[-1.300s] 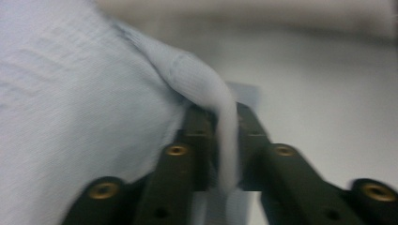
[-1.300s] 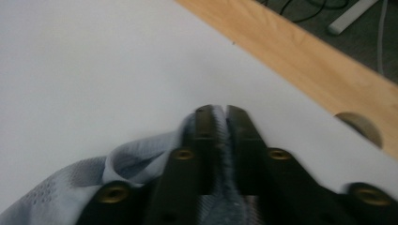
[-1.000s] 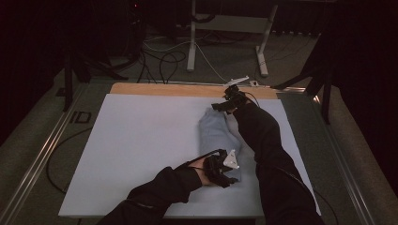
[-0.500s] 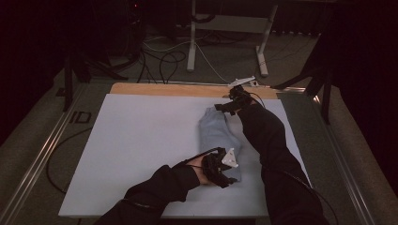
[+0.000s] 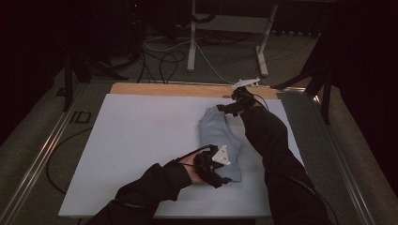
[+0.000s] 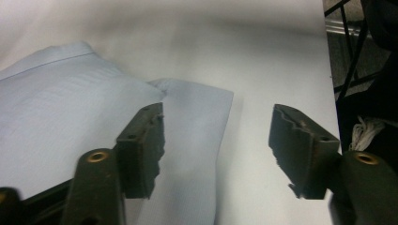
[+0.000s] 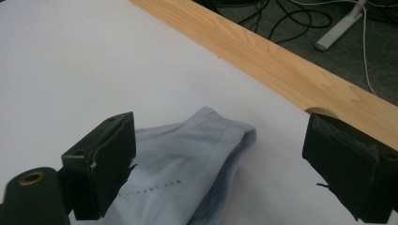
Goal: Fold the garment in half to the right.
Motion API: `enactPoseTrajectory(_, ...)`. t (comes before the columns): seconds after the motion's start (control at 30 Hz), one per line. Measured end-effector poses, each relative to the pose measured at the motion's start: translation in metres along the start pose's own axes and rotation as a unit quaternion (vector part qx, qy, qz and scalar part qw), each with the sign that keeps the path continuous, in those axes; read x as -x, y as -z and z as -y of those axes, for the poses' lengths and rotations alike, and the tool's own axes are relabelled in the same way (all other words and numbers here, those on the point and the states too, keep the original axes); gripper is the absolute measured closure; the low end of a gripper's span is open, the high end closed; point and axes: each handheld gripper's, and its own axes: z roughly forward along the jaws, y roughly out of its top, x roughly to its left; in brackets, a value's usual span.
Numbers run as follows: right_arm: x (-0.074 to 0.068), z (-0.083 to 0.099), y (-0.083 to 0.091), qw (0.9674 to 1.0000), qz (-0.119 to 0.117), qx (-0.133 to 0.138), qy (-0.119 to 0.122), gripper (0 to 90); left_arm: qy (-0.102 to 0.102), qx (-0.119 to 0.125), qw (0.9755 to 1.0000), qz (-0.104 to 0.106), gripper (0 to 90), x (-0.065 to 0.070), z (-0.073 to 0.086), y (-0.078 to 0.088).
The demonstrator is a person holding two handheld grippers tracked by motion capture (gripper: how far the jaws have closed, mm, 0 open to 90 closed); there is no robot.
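Observation:
A light blue folded garment lies on the white table top, right of the middle. My left gripper hovers at the garment's near end. Its jaws have just been opening. In the left gripper view the left gripper is open, and the garment's corner lies flat on the table below the jaws, not pinched. My right gripper is at the garment's far end. In the right gripper view the right gripper stands wide open above the rumpled end of the garment, holding nothing.
A wooden strip runs along the table's far edge, also in the right gripper view as the wooden strip. Beyond it are floor cables and a white stand's legs. Metal rails flank the table. The white sheet reaches far to the garment's left.
The left gripper has lifted slightly at the garment's near end. The right hand has shifted a little at the far end. The garment lies where it was.

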Motion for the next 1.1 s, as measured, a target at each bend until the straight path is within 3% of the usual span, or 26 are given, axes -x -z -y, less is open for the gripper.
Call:
enactPoseTrajectory(0.07,-0.001,0.002,0.000,1.0000,-0.004,-0.004,0.000,10.0,0.012,0.005,0.9998,0.012,28.6,-0.001,0.004,0.008)
enactPoseTrajectory(0.23,-0.007,0.004,0.003,1.0000,-0.005,0.003,0.002,9.7,0.008,0.010,0.9998,0.015,15.7,-0.002,0.009,0.019)
enactPoseTrajectory(0.4,-0.012,0.005,0.007,0.9999,-0.003,0.014,0.004,9.7,0.006,0.023,0.9996,0.014,15.3,-0.002,0.017,0.033)
enactPoseTrajectory(0.47,-0.015,0.004,0.010,0.9997,-0.008,0.022,0.002,9.7,0.009,0.022,0.9995,0.022,11.2,-0.003,0.025,0.040)
enactPoseTrajectory(0.57,-0.019,0.003,0.013,0.9996,-0.010,0.024,0.009,9.7,0.007,0.019,0.9997,0.017,2.2,-0.003,0.033,0.044)
enactPoseTrajectory(0.77,-0.022,0.002,0.016,0.9994,-0.020,0.027,0.007,9.7,0.018,0.018,0.9995,0.018,0.3,-0.009,0.048,0.051)
enactPoseTrajectory(0.87,-0.022,0.003,0.016,0.9993,-0.023,0.028,0.003,9.7,0.045,0.013,0.9988,0.015,0.3,-0.016,0.062,0.056)
enactPoseTrajectory(1.0,-0.022,0.005,0.016,0.9992,-0.027,0.029,0.002,9.7,0.057,0.002,0.9983,0.010,0.3,-0.019,0.074,0.061)
enactPoseTrajectory(1.03,-0.022,0.007,0.015,0.9991,-0.031,0.027,0.001,9.7,0.060,0.006,0.9981,-0.013,0.3,-0.019,0.083,0.065)
enactPoseTrajectory(1.1,-0.022,0.008,0.014,0.9992,-0.030,0.026,0.002,9.7,0.064,0.009,0.9977,-0.020,0.3,-0.019,0.087,0.067)
